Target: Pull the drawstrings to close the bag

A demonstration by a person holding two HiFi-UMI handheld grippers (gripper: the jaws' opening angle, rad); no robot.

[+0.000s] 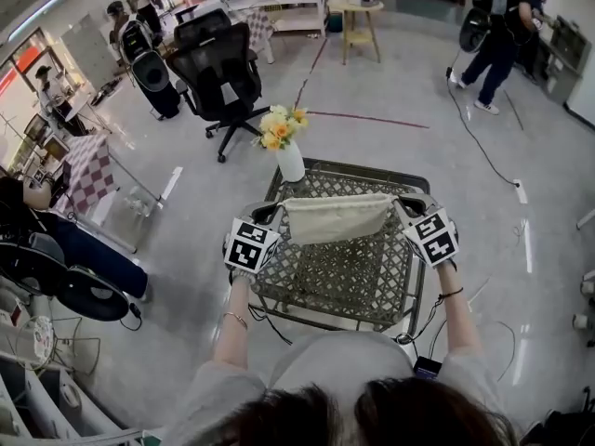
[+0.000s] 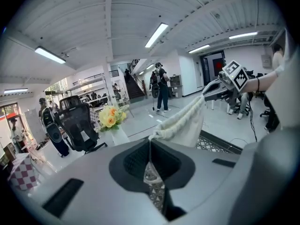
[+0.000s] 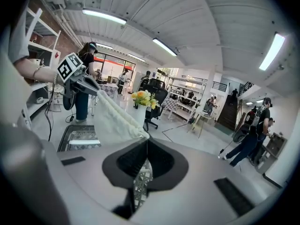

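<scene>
The bag point(image 1: 337, 218), cream cloth, hangs stretched between the two grippers just above the lattice-topped desk point(image 1: 372, 277), its gathered top edge running from one to the other. The left gripper point(image 1: 277, 212) has its jaws closed tight on a thin drawstring point(image 2: 149, 153) at the bag's left corner. The right gripper point(image 1: 402, 204) is likewise pinched shut on the drawstring at the opposite corner, and the cloth point(image 3: 112, 121) bunches right at its tips. At the desk's far edge stands a white vase point(image 1: 291, 163) of yellow flowers point(image 1: 282, 126), near the bag but apart from it.
</scene>
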